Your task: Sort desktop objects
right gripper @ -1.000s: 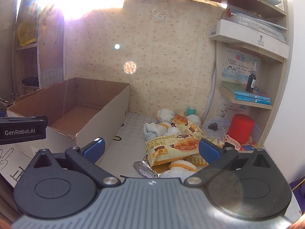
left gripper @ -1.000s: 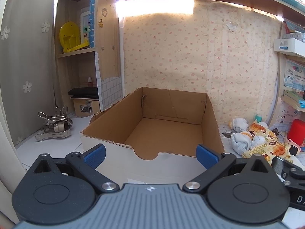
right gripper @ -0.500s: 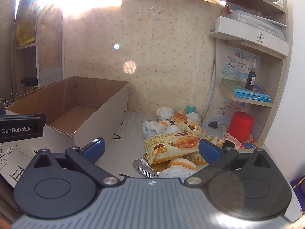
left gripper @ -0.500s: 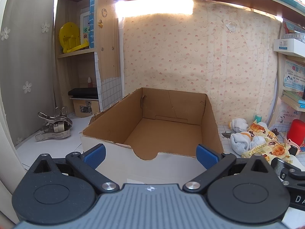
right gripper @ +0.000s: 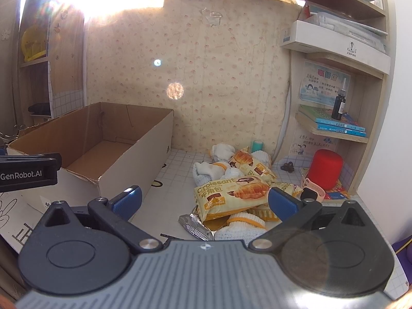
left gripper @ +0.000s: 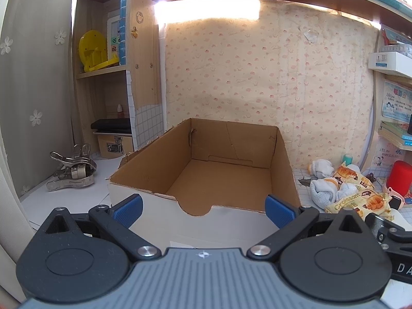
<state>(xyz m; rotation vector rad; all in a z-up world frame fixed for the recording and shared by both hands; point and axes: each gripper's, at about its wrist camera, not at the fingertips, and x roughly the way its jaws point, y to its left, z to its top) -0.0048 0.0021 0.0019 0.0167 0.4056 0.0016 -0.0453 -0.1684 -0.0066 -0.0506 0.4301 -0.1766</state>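
An empty cardboard box (left gripper: 219, 177) with brown inner walls stands on the desk straight ahead of my left gripper (left gripper: 203, 209), which is open with nothing between its blue pads. In the right wrist view the same box (right gripper: 134, 152) sits at the left. A heap of yellow croissant packets (right gripper: 231, 193) and rolled white socks (right gripper: 206, 172) lies on the gridded desk to its right. My right gripper (right gripper: 204, 200) is open just short of that heap, with the front croissant packet between and beyond its pads. The heap (left gripper: 352, 193) also shows at the right of the left wrist view.
A red cylinder (right gripper: 325, 168) and a pink watch (right gripper: 312, 193) sit at the right by a shelf unit with books (right gripper: 340, 126) and a dark bottle. Metal clips (left gripper: 73, 171) lie left of the box, before a shelf with a small case (left gripper: 113, 144).
The right gripper has drifted slightly forward and down toward the heap of packets and socks. The left gripper has barely moved. Both stay open.
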